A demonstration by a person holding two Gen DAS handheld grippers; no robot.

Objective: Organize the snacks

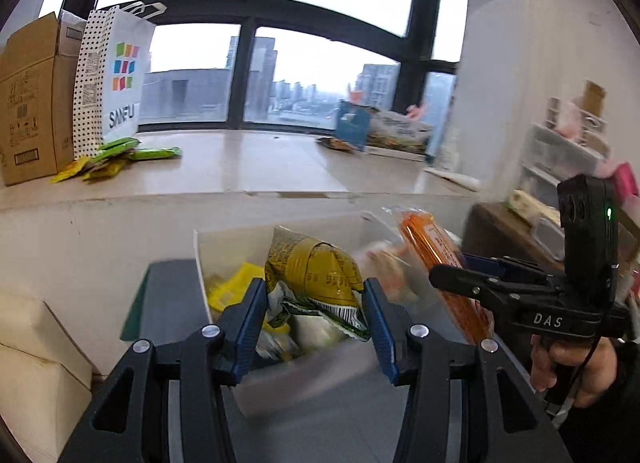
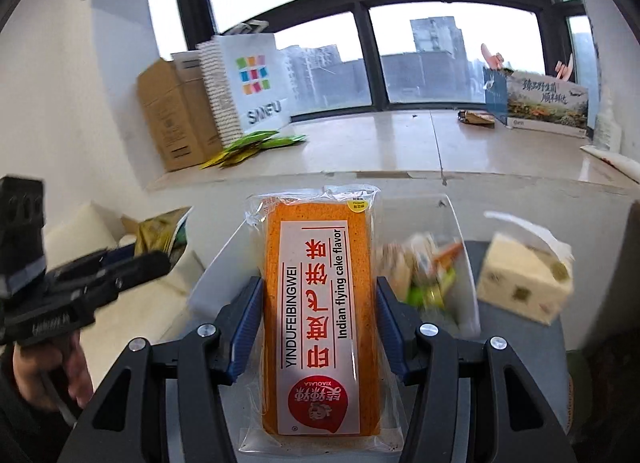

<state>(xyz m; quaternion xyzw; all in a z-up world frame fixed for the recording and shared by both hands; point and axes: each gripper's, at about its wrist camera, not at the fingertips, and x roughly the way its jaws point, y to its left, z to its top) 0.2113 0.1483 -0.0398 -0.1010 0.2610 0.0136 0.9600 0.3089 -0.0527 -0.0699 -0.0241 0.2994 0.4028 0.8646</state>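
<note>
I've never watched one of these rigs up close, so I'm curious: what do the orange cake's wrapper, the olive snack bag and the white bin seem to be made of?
The orange cake's wrapper looks like clear glossy plastic film: the cake shows through and the sealed edges shine. The olive snack bag seems to be printed plastic or foil laminate, crumpled into sharp creases. The white bin is probably translucent matte plastic with thin, smooth walls.

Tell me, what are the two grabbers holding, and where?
The left gripper pinches a crumpled olive snack bag by its sides. The right gripper squeezes an orange cake pack across its middle.

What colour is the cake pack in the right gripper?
Orange, with a white label and red lettering on the cake pack; the right wrist view shows it best.
</note>
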